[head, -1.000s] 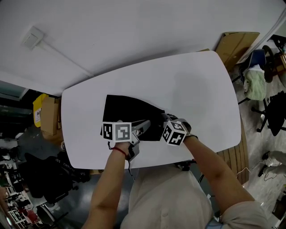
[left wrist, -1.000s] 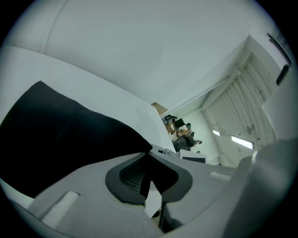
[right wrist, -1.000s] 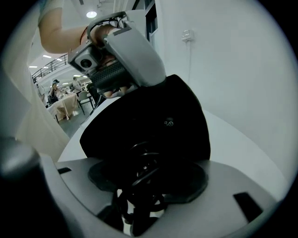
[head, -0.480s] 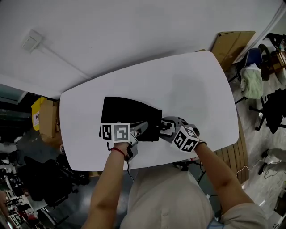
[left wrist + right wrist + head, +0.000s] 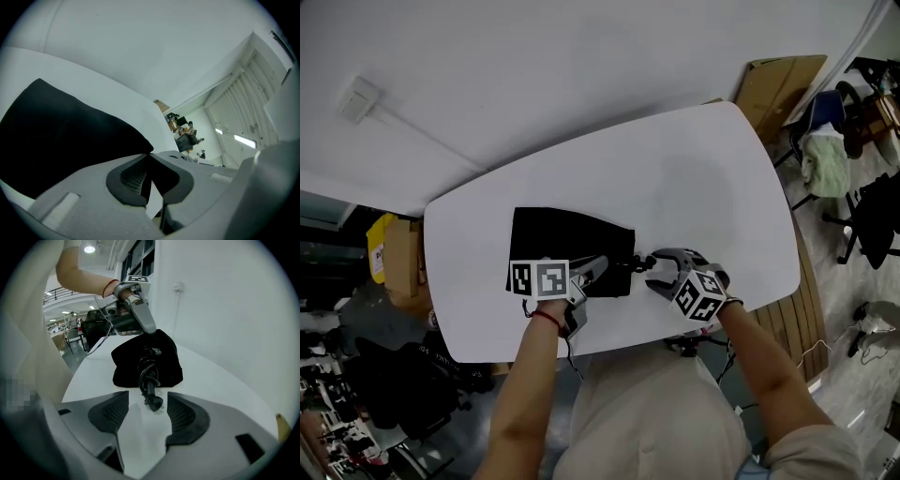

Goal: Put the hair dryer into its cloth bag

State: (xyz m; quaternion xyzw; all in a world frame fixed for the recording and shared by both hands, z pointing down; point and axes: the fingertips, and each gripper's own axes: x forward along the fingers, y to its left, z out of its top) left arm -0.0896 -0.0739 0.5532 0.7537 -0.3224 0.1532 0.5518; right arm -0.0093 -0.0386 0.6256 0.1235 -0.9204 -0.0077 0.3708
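The left claw (image 5: 149, 161) was noted clenched on the cloth bag's (image 5: 562, 239) edge on the surface (image 5: 703, 187), hair dryer presumably inside, its plug (image 5: 153, 402) lying untouched between the released right claw's (image 5: 145, 412) just-narrowing jaws, to be pinched squarely and tucked in.

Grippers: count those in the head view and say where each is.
2. The left gripper is shut on the cloth bag. The right gripper sits right of it, open jaws just narrowing, the plug loose between them.

Blk cloth bag (image 5: 562, 239) lies flat w/ dryer cord (image 5: 146, 369) & plug (image 5: 153, 402) poking out.
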